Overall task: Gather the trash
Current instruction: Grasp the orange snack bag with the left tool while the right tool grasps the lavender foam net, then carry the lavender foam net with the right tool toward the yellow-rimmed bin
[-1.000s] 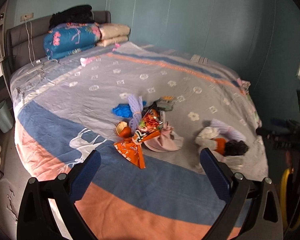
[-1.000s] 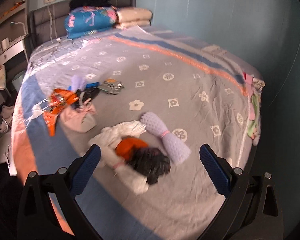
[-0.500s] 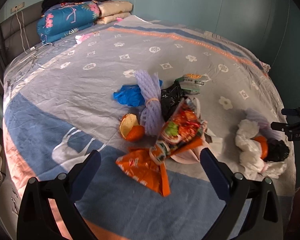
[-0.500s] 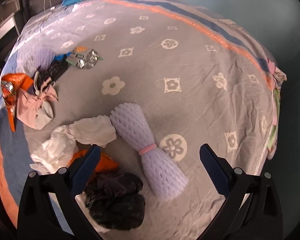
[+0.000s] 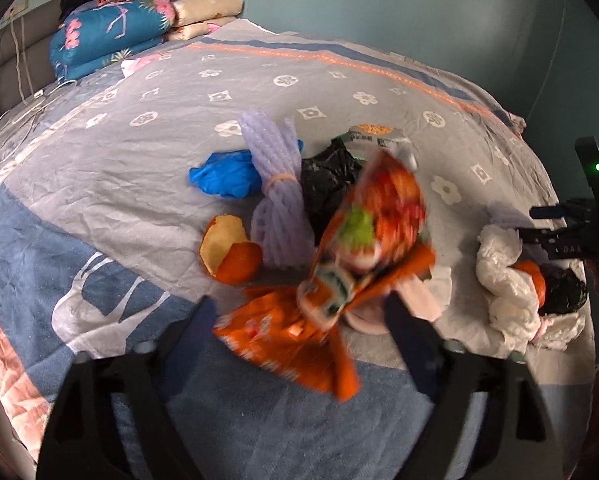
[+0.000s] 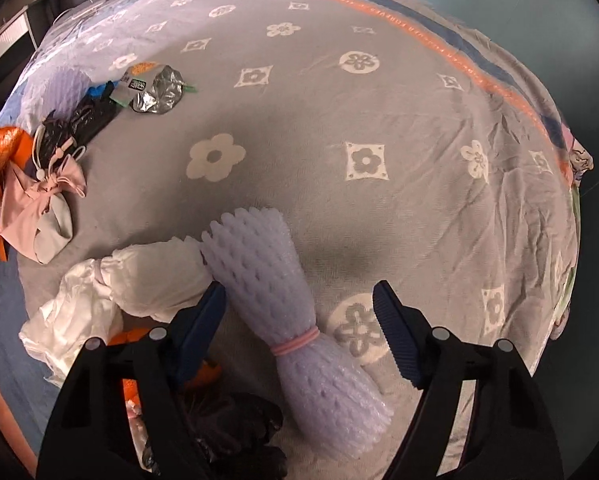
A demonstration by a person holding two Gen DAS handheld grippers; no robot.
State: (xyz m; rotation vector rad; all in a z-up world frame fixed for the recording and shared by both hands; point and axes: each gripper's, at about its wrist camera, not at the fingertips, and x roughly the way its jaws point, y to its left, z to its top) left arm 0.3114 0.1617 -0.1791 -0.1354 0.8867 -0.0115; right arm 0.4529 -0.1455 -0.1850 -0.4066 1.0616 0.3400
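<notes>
Closing over the bed (image 5: pixel 99 168), your left gripper (image 5: pixel 299 312) has the orange snack bags (image 5: pixel 287 332) between its fingers, not yet pinched (that view is blurred there); only this camera shows the orange peel (image 5: pixel 231 252) and blue glove (image 5: pixel 223 176) beyond. Your right gripper (image 6: pixel 299 304) is likewise closing, straddling the lavender foam net bundle (image 6: pixel 283 312) without pressing it, and that view alone reveals the crumpled foil wrapper (image 6: pixel 159 88).
</notes>
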